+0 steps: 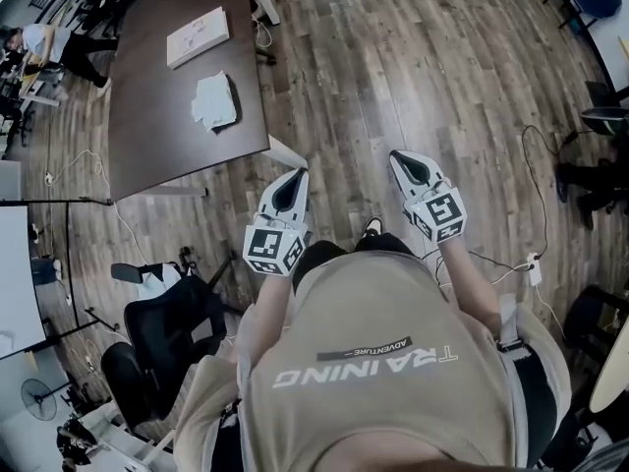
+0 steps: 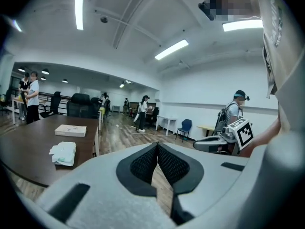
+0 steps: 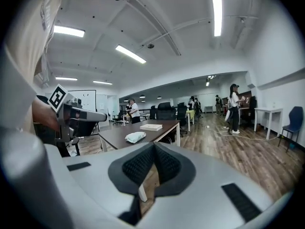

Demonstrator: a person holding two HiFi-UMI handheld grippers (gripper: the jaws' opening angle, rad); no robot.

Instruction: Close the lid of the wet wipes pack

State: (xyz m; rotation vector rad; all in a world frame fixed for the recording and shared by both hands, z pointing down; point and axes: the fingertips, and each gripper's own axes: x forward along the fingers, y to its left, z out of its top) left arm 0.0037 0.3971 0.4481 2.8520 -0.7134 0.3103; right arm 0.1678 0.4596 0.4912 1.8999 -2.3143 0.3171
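Left gripper [image 2: 157, 145] looks closed from my station: its two dark textured pads meet at the tips with nothing between them, and only wooden floor [image 1: 393, 77] shows through the gap behind. I see the same on the right gripper [image 3: 153, 146], tips together and empty. In the head view, the person holds both tools side by side over the floorboards, pointing toward 12 o'clock. The wet wipes pack [image 1: 214, 101], a crumpled white bundle, lies on the dark brown table [image 1: 157, 146] at about 10 o'clock from the left gripper, well apart from either tool. A flat box [image 1: 197, 37] rests further along the tabletop, at 12 o'clock of the pack. I cannot tell whether the pack's lid is up or down. A black office chair [image 1: 157, 332] stands at 7 o'clock.
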